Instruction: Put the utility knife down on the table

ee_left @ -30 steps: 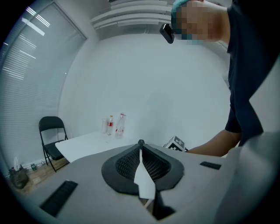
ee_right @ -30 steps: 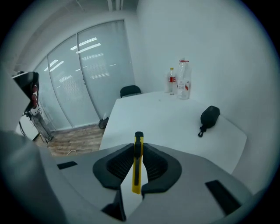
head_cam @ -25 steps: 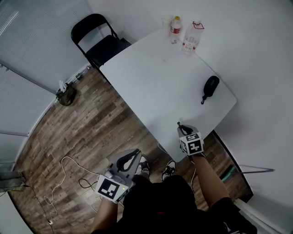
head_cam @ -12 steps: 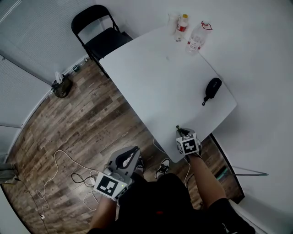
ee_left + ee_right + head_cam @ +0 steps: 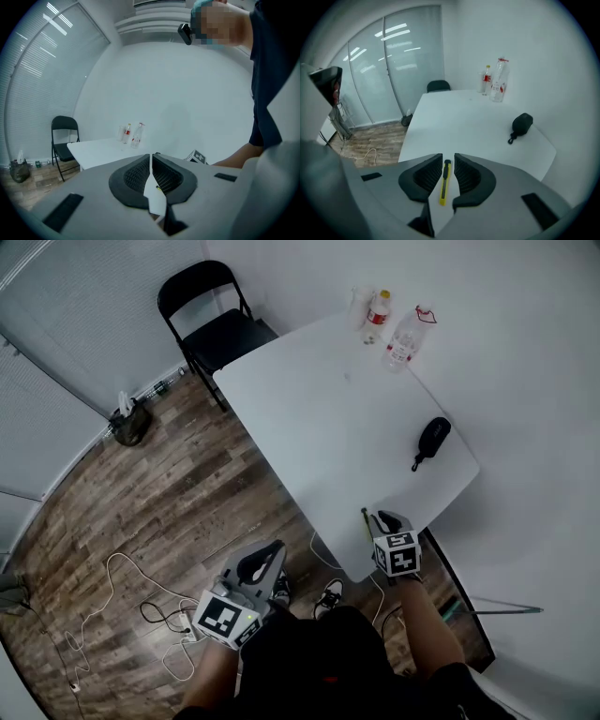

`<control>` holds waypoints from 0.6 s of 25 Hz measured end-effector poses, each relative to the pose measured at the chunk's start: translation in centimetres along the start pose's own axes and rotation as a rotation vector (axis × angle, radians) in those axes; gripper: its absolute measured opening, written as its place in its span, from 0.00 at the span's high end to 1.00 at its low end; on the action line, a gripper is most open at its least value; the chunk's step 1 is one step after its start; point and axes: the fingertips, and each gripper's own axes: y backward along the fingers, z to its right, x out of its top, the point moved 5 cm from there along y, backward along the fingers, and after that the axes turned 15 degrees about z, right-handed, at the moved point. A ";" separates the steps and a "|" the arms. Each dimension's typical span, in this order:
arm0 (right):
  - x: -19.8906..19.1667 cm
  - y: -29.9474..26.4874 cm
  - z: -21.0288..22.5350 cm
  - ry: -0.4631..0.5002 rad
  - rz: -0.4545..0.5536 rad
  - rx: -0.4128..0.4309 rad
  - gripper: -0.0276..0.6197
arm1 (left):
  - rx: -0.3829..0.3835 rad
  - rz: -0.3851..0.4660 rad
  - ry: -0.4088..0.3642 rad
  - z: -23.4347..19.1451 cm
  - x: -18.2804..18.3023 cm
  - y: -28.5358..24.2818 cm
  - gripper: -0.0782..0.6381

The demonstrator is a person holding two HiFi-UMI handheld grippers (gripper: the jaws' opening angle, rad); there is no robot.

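The right gripper (image 5: 448, 157) fingers stand narrowly parted around the utility knife (image 5: 444, 185), which appears to rest on the table (image 5: 319, 418) at its 6 o'clock edge. Left gripper (image 5: 151, 157) fingers closed, empty. Hazard: withdrawing without opening wider may drag the knife over that edge.

Bright, even room light; wide-angle views with dark corners.
The white rectangular table (image 5: 319, 418) is lit softly from above and nearly blends into the white wall beside it. The small black pouch (image 5: 431, 437) on the table casts only a faint shadow. Left of the table, ceiling lights glare as pale streaks on the frosted glass wall (image 5: 401, 56). Both gripper views bend straight lines around the table and fall to black at the corners. The grey left gripper (image 5: 151, 157), close to its lens, looks soft.
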 end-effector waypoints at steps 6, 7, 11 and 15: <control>7.4 7.8 0.1 -0.027 0.273 -0.002 0.85 | -0.045 0.029 -0.046 1.9 2.7 -1.4 0.84; 8.6 9.4 0.1 -0.027 0.318 -0.003 0.86 | -0.052 0.033 -0.055 2.3 3.2 -1.6 0.84; 12.4 15.5 0.2 -0.074 0.502 -0.003 0.89 | -0.078 0.062 -0.099 3.9 5.6 -2.4 0.84; 14.6 21.1 0.7 -0.085 0.653 -0.029 0.89 | -0.104 0.103 -0.147 5.5 8.1 -3.7 0.84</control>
